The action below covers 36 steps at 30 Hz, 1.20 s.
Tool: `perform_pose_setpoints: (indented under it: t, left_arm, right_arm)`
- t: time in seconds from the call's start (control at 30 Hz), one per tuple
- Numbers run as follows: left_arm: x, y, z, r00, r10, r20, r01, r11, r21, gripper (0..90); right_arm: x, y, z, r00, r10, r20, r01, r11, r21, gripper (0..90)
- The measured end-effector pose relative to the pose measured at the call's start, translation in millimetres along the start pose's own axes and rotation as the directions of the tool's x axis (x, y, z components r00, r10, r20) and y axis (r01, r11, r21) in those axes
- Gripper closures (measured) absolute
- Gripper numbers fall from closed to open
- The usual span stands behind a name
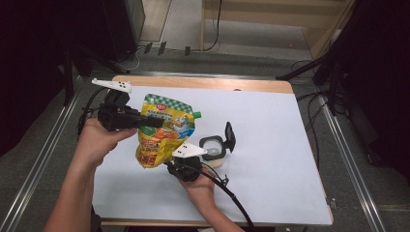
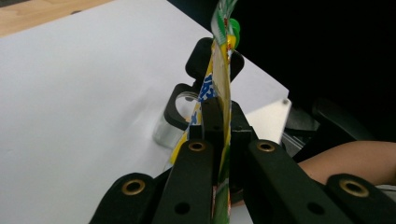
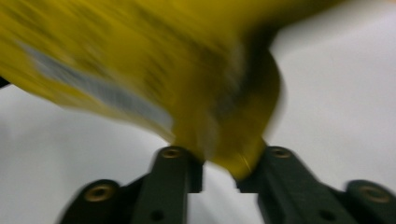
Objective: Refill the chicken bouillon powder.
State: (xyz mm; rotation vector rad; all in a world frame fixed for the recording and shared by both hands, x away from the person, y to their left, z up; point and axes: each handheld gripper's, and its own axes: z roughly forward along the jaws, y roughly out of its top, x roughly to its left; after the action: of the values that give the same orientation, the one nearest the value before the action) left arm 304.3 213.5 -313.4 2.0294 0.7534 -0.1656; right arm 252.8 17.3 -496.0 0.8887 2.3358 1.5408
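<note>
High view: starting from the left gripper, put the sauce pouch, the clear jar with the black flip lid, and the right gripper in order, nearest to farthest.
1. Sauce pouch: clamped in the left gripper, so touching it.
2. Right gripper: below the pouch's lower corner, toward the person.
3. Clear jar: on the white table cover, right of the pouch, its lid standing open.

The last two are fairly close in rank.

pouch [image 1: 166,129]: glossy printed plastic | jar [image 1: 212,148]: clear | table [image 1: 270,140]: matt white
</note>
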Motion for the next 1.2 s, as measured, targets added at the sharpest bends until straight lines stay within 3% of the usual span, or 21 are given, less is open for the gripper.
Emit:
perform_pose_setpoints:
  t: [0.1, 0.27, 0.4, 0.53, 0.77, 1.0, 1.2]
  left_arm:
    - [-2.6, 1.3, 6.3, 0.9998, 0.011, -0.018, -0.010, 0.9998, 0.017, 90.0]
    - [-4.2, 2.0, 13.8, 0.9996, 0.015, -0.024, -0.015, 0.9996, 0.025, 90.0]
    - [-5.0, 1.8, 24.1, 0.9981, 0.030, -0.055, -0.026, 0.9980, 0.058, 87.2]
    - [-5.7, 1.4, 33.4, 0.9987, 0.031, -0.039, -0.028, 0.9974, 0.067, 85.8]
    - [-7.4, 0.7, 47.8, 0.9975, 0.057, -0.043, -0.054, 0.9958, 0.074, 83.2]
    - [-10.5, 0.2, 58.9, 0.9977, 0.053, -0.043, -0.050, 0.9966, 0.065, 81.4]
    - [-14.2, 0.4, 66.1, 0.9974, 0.056, -0.046, -0.051, 0.9943, 0.093, 81.5]
  right_arm:
    - [3.1, -0.3, -2.0, 0.9991, -0.041, 0.015, 0.041, 0.999, 0.022, 77.2]
    - [-0.5, -3.7, -5.2, 1.0000, 0.000, -0.002, 0.000, 0.999, 0.052, 76.9]
    - [-0.9, -3.9, -8.5, 0.9998, -0.016, -0.015, 0.017, 0.998, 0.066, 71.7]
    - [3.0, -4.0, -12.1, 0.9984, -0.051, -0.025, 0.053, 0.995, 0.088, 70.0]
    - [7.4, -4.4, -20.7, 0.9954, -0.069, -0.066, 0.077, 0.991, 0.112, 67.6]
    - [7.9, -4.6, -28.1, 0.9936, -0.056, -0.098, 0.069, 0.990, 0.127, 67.1]
    - [12.6, -3.7, -32.2, 0.9891, -0.055, -0.136, 0.075, 0.986, 0.146, 64.8]
